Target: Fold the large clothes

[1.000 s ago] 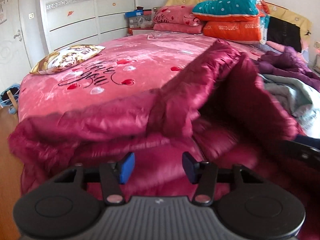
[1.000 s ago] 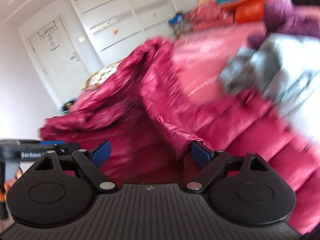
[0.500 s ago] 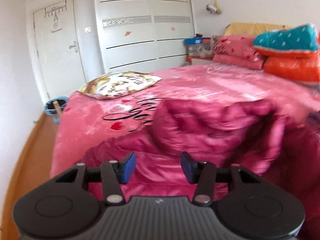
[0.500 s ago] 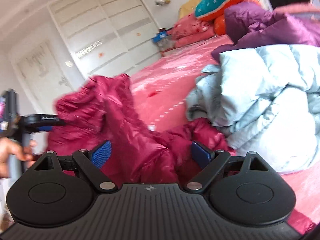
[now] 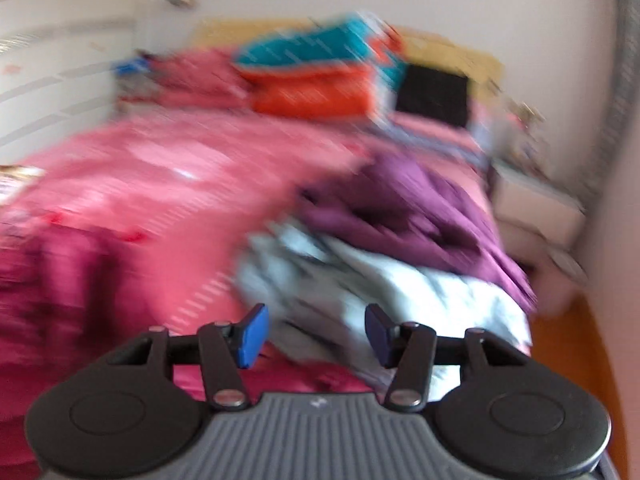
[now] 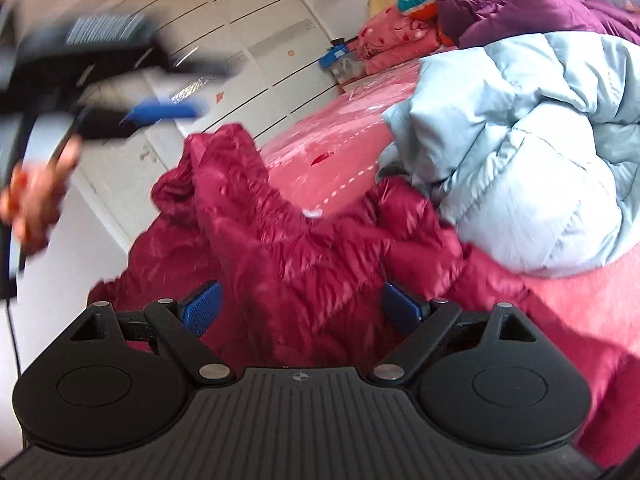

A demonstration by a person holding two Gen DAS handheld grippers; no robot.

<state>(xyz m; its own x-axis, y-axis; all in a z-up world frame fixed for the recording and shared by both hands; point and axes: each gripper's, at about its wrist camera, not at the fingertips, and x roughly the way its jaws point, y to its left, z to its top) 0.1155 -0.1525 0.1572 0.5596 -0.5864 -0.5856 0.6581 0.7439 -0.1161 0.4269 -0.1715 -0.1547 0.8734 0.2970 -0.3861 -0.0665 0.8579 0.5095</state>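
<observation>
A crimson puffer jacket (image 6: 288,240) lies crumpled on the pink bed, with one fold standing up; it shows blurred at the left in the left wrist view (image 5: 52,280). My right gripper (image 6: 300,310) is open and empty just above the jacket. My left gripper (image 5: 312,334) is open and empty, raised in the air and pointing at a pale blue puffer jacket (image 5: 360,280). The left gripper also shows blurred at the upper left in the right wrist view (image 6: 160,112).
The pale blue jacket (image 6: 520,160) and a purple jacket (image 6: 520,12) are heaped on the right of the bed (image 5: 180,184). Pillows and folded quilts (image 5: 316,76) are stacked at the headboard. White wardrobe doors (image 6: 248,40) stand at the left.
My left gripper has swung up and to the right, from over the crimson jacket towards the blue and purple jackets. My right gripper has settled lower over the crimson jacket. Both stayed open.
</observation>
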